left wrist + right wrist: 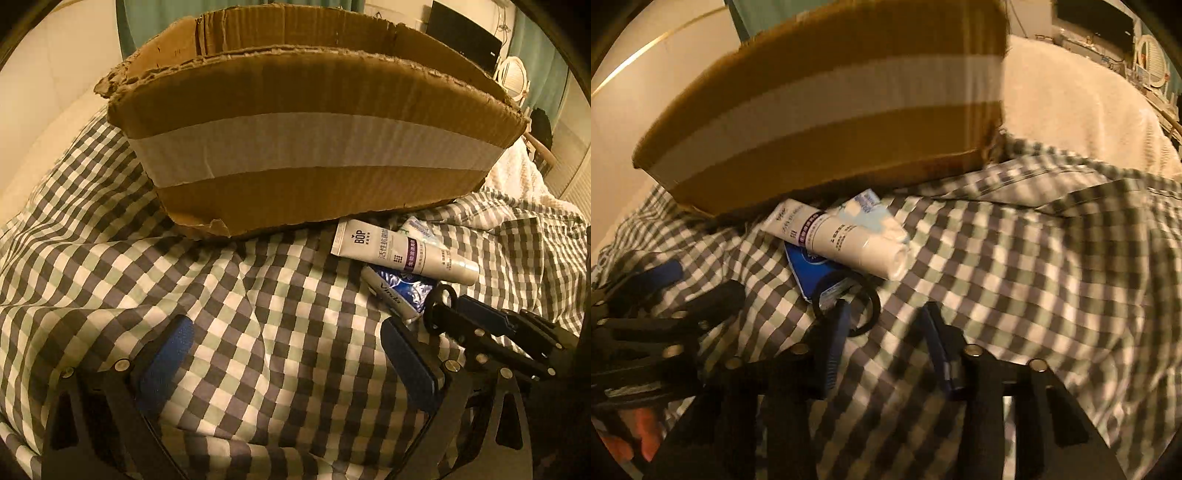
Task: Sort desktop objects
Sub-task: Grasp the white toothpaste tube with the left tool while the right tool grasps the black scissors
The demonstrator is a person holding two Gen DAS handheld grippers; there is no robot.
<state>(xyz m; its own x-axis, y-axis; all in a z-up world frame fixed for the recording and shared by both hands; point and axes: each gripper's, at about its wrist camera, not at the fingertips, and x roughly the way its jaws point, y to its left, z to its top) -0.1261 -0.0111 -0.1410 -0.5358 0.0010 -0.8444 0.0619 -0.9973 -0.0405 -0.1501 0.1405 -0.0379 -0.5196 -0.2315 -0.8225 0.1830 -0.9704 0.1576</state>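
My left gripper [284,350] has its fingers spread wide over bare checked bedsheet [110,258], nothing between them. My right gripper [886,325] has its fingers set narrowly apart with only cloth in the gap; its left finger [834,339] lies across a black hair tie [871,295]. The tie rests partly on a blue tissue pack [803,267]. On that pack lies a white tube [846,240], with a second tube [866,210] beside it. Just behind them stands a torn cardboard box [314,140] on the bed.
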